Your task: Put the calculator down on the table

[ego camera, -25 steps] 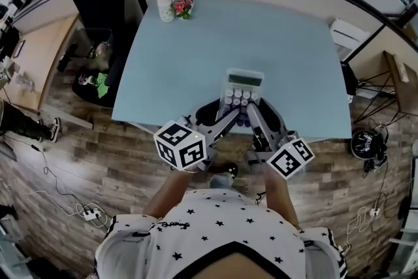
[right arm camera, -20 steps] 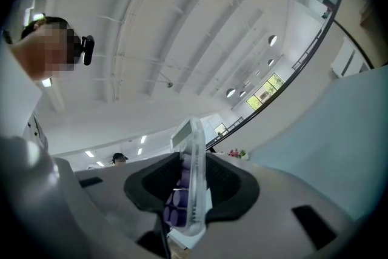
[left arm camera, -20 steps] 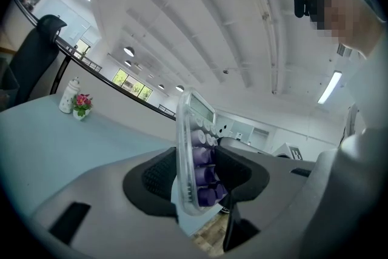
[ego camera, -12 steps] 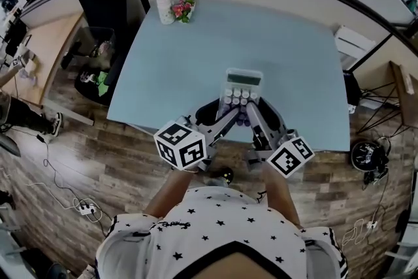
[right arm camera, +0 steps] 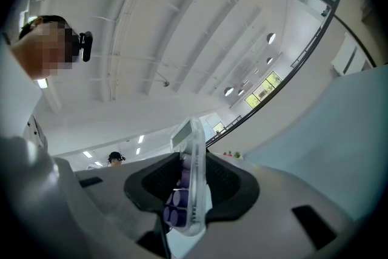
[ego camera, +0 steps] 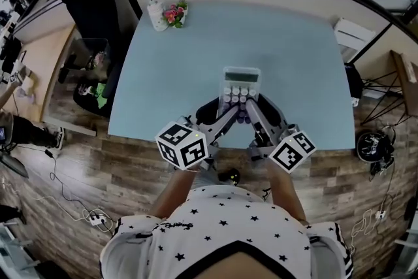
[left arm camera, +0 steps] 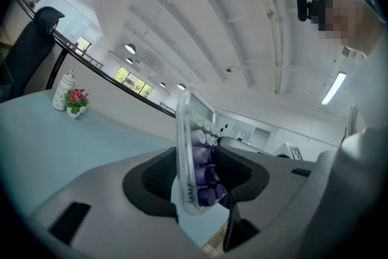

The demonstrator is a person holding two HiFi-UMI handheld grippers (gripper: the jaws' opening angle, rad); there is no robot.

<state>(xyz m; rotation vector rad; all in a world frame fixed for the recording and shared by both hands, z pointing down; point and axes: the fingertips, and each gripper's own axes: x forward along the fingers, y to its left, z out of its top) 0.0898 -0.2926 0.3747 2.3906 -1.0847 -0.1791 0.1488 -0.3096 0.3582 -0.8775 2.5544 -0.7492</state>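
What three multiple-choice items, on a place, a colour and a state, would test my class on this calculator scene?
1. Where on the table are the flowers? A near right corner; B far left corner; C centre.
2. What colour are the calculator's lower keys? A red; B green; C purple.
3. What grips the calculator? A left tool and right tool; B left tool only; C nothing.
Answers: 1 B, the head view shows them there. 2 C, the left gripper view shows purple. 3 A, each tool's jaws clamp it.
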